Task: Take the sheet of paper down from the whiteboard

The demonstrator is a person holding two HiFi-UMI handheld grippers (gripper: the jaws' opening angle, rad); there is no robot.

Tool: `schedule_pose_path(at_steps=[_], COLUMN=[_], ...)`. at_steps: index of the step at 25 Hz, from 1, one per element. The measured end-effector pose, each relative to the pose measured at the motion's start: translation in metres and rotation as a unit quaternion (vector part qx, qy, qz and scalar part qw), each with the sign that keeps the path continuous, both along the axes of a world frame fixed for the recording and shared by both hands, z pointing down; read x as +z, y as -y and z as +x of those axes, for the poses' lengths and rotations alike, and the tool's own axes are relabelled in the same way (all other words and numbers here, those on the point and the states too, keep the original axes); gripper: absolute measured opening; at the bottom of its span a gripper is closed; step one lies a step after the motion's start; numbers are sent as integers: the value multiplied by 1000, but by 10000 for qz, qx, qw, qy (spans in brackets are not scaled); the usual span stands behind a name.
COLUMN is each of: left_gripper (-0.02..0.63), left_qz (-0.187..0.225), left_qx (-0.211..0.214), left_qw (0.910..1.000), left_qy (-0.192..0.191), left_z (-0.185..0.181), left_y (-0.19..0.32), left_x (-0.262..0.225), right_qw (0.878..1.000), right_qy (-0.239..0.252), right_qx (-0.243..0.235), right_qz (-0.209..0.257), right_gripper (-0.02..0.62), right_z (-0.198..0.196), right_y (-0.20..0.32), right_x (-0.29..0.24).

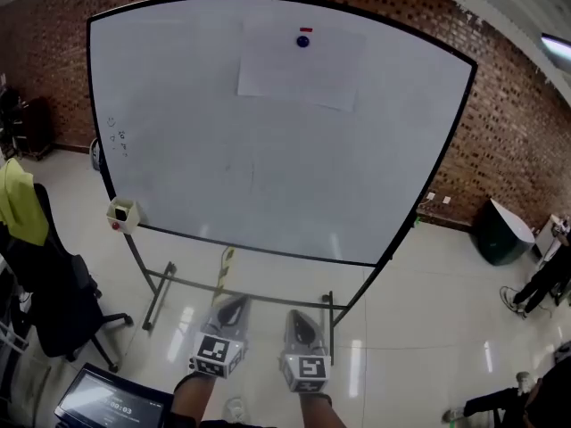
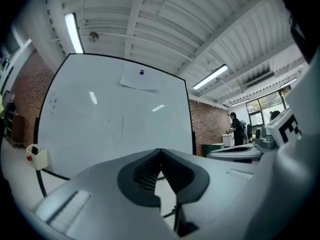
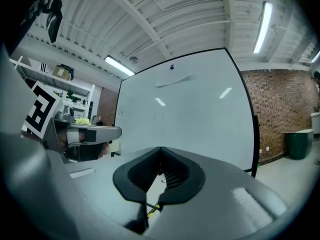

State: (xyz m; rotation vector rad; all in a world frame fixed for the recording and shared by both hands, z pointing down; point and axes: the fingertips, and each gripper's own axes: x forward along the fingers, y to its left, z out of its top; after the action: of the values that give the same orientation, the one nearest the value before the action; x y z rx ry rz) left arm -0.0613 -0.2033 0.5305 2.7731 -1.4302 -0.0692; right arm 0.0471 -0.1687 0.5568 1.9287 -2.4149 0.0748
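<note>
**Head view:** A large, glossy whiteboard in a thin black frame stands on a metal tube stand before a rough red brick wall. The sheet of paper is flat, white and rectangular. It hangs slightly askew near the top middle of the board, pinned at its upper edge by a small round blue magnet. Low in the picture the left gripper and right gripper lie side by side. Their tips are near the stand's lower bar and well apart from the sheet. The floor is shiny pale tile. A small white box sits at the board's lower left corner. A black office chair draped with a yellow-green garment stands at the left, and a dark bin at the right.

**Left gripper view:** The smooth grey fingers, with dark ribbed pads, are pressed together at the tips and hold nothing. The sheet shows high on the board beyond them. A person stands far to the right under a white ribbed ceiling.

**Right gripper view:** Its fingers likewise meet tip to tip and are empty. The sheet hangs under the magnet, high on the board ahead.
</note>
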Motion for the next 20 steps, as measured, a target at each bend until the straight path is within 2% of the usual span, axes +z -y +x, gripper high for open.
schedule_pose_path(at_steps=[6, 8, 11, 14, 16, 20], left_gripper=[-2, -2, -2, -2, -2, 0], left_qz=[985, 1406, 1962, 2159, 2258, 2681], left_qx=[-63, -42, -107, -284, -518, -964], left_qw=[9951, 9900, 9803, 9760, 9726, 9574], left_qy=[82, 122, 178, 84, 180, 466], left_z=[5, 13, 18, 25, 30, 42], left_y=[97, 119, 155, 185, 207, 242], left_x=[-75, -108, -149, -204, -237, -309], right_qw=[9996, 9984, 9961, 9936, 9917, 9859], right_qy=[105, 207, 49, 50, 287, 836], right_qx=[-34, -142, -330, -546, -623, -727], right_qz=[263, 501, 817, 989, 1088, 1258], right_gripper=[14, 14, 14, 14, 14, 15], right_z=[-8, -11, -4, 7, 20, 53], right_y=[87, 109, 144, 172, 189, 231], right_x=[-33, -59, -78, -98, -120, -170])
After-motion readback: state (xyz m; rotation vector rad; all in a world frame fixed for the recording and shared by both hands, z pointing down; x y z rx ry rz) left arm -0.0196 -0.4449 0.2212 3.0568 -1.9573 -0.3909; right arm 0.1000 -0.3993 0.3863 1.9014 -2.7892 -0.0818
